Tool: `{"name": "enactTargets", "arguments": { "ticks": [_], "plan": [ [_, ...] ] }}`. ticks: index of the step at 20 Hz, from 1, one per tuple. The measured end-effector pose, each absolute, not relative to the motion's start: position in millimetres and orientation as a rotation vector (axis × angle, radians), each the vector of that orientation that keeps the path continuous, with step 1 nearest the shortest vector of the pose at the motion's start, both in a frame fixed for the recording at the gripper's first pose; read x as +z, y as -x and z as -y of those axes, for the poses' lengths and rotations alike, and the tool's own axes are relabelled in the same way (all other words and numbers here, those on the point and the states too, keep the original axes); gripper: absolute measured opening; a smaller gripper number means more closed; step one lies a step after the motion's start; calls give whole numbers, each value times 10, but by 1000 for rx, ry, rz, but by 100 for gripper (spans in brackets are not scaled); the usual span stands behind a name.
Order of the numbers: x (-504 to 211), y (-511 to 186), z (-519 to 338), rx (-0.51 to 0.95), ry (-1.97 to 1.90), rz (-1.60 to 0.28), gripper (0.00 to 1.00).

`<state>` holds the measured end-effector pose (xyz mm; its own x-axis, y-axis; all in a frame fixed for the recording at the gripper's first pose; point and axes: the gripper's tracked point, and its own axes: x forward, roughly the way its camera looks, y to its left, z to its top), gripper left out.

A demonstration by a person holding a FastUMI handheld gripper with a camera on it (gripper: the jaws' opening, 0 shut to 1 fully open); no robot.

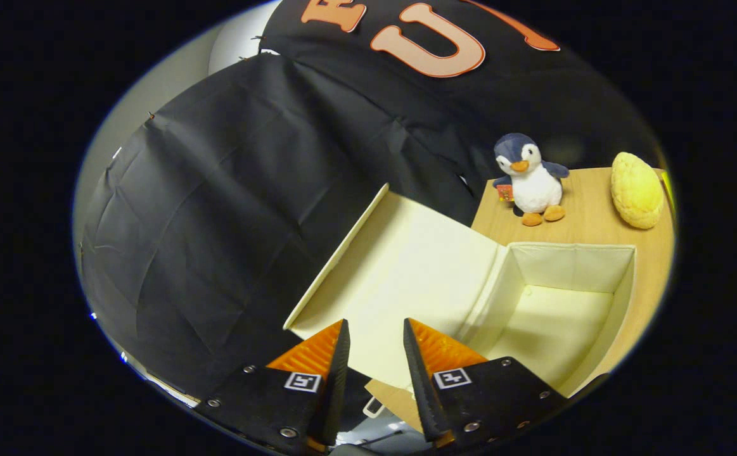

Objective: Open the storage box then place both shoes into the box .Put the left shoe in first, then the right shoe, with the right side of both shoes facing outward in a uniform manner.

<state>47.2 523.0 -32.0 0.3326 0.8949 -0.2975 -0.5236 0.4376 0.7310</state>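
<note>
The cream storage box [621, 297] stands open on the wooden table, its inside bare. Its lid [400, 266] is swung back and leans out past the table's edge, just ahead of my fingers. My gripper [374, 329] hovers over the near edge of the lid, open, with nothing between the fingers.
A plush penguin [530, 180] stands on the wooden table [587, 215] beyond the box. A yellow textured plush [635, 189] lies to its right. Black cloth walls rise behind and to the left of the lid.
</note>
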Motion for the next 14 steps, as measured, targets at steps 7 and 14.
{"name": "enactTargets", "arguments": {
  "ticks": [7,14],
  "plan": [
    [-538,-699,-3854,780,-469,-686,85],
    [-1180,-704,-2310,512,-324,-733,94]
  ]
}}
